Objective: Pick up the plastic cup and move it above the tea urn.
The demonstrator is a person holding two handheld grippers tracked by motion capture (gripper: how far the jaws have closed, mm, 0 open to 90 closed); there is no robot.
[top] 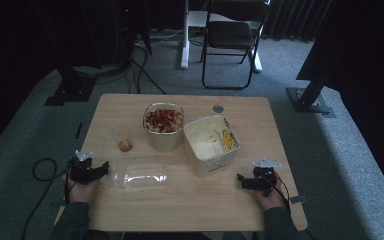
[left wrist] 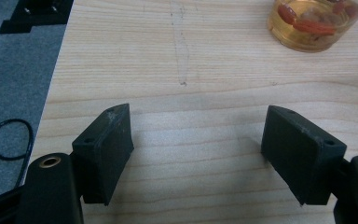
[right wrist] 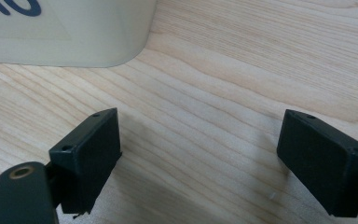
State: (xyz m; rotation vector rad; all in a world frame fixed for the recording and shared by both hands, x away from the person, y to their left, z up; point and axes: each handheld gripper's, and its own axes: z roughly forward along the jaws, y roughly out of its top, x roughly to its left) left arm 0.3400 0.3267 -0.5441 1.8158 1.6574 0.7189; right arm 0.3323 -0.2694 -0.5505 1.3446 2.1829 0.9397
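Observation:
My left gripper (top: 104, 168) rests near the table's left front, held by a hand, beside a clear plastic jar (top: 140, 176) lying on its side. In the left gripper view its jaws (left wrist: 198, 116) stand wide open over bare wood, with nothing between them. My right gripper (top: 241, 179) sits at the right front, just below a cream square tub (top: 211, 165). Its jaws (right wrist: 200, 116) are also wide open over bare wood. The tub's rounded corner (right wrist: 74, 42) lies ahead and to the left of them.
A round bowl (top: 163, 141) of red and pale pieces stands mid-table, with a small clear cup (top: 124, 142) to its left. A clear container of reddish pieces (left wrist: 314, 25) lies ahead-right of the left jaws. The table's left edge (left wrist: 51, 93) and a black cable loop (left wrist: 9, 140) are close.

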